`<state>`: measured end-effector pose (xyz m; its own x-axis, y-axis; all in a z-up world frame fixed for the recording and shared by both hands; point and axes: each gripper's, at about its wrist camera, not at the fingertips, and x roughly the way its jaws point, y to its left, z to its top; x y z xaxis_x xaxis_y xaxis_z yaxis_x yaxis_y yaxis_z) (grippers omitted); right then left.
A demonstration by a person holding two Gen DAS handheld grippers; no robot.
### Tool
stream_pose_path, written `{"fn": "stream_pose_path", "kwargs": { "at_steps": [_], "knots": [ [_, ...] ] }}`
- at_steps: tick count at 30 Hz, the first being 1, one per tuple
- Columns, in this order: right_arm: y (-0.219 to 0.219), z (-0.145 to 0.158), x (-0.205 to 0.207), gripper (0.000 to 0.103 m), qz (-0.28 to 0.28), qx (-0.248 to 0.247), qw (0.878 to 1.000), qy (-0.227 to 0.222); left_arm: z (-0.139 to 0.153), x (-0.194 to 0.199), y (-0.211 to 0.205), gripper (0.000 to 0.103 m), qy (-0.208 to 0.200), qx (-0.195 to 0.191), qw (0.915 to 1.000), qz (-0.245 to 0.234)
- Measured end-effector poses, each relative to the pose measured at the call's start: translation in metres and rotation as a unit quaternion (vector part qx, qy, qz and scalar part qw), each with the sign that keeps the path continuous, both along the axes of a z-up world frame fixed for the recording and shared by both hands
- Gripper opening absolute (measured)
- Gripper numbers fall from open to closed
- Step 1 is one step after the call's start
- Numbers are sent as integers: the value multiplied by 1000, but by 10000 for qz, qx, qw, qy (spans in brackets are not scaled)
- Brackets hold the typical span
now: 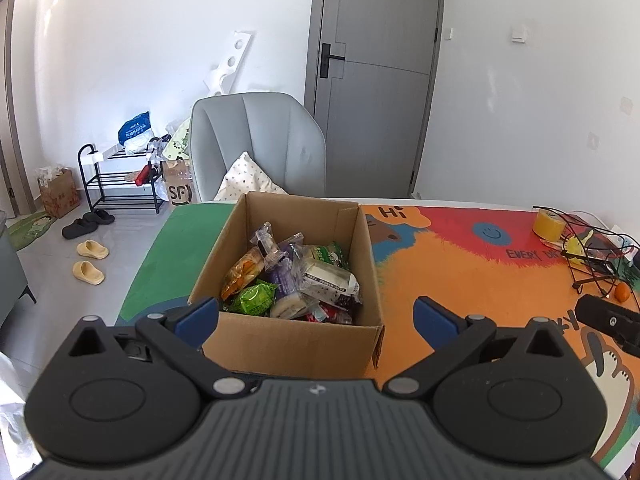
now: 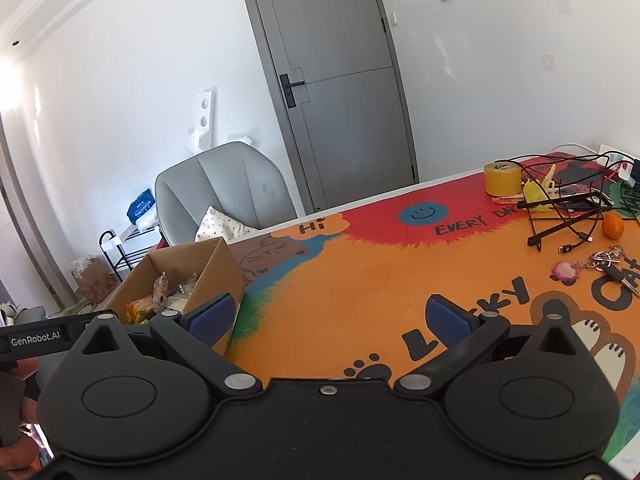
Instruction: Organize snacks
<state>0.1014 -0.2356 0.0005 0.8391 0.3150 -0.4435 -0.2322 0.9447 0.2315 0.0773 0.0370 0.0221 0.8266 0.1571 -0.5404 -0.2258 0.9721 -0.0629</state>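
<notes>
Both tongs, left tongs (image 1: 316, 316) and right tongs (image 2: 332, 318), gape apart, empty; risk: crinkly snack packets (image 1: 292, 276) heaped in cardboard box (image 1: 296, 344) slipping, or box skidding on surface (image 2: 360, 280)

We see a bright, daylit room, light coming from the left, with glare blowing out the wall (image 2: 16, 80) there. Both views bend strongly at the edges, bowing the door (image 1: 376, 80), and corners go dark. Focus stays sharp; shadows are soft.
</notes>
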Motion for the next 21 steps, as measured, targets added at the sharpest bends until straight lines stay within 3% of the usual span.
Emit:
{"fn": "stream_pose_path", "kwargs": {
  "at_steps": [21],
  "knots": [
    [1,4,-38,103,156,-339,9992,133,2,-45,17,103,62,110,9999,-40]
  ]
}}
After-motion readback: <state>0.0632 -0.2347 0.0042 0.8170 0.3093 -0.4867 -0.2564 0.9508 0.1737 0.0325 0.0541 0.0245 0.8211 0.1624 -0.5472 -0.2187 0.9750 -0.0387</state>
